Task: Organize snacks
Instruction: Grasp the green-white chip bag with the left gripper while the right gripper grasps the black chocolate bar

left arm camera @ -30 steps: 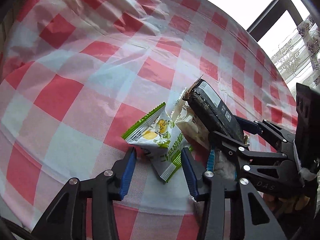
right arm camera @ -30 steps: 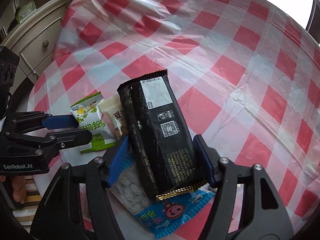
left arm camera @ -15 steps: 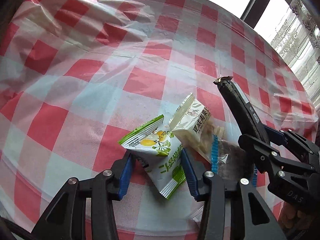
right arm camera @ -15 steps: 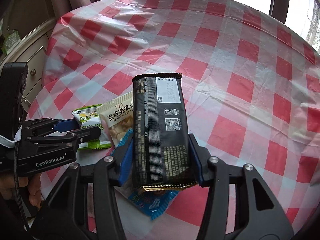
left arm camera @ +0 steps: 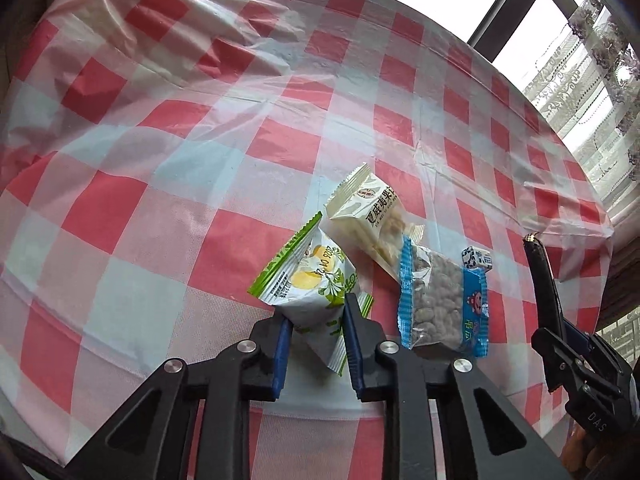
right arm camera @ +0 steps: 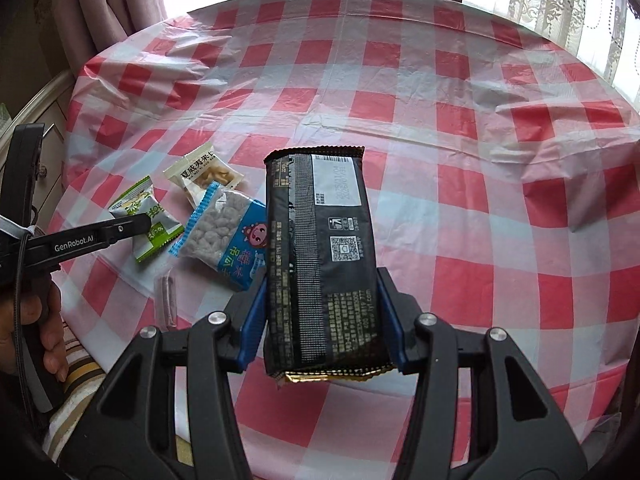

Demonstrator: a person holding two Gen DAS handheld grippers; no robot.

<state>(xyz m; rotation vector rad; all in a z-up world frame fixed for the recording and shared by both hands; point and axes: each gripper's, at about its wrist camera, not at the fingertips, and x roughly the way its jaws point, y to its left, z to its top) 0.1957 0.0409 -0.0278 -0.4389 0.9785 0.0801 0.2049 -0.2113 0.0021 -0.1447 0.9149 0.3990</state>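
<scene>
Red-checked tablecloth (left arm camera: 168,208). Left gripper (left arm camera: 316,320) jaws closing on green-white snack packet (left arm camera: 308,276). Right gripper (right arm camera: 322,300) pinches black snack bar (right arm camera: 324,256), at 3 o'clock from it.

This looks like a room in a home. A round counter (right arm camera: 460,128) wears a red-and-white checked plastic cloth, creased from folding. Behind it a window (left arm camera: 520,28) lets in daylight through white lace curtains (right arm camera: 560,4), with a heavier mauve drape (right arm camera: 104,4) at far left and a cream cabinet (right arm camera: 52,100) beside it.
</scene>
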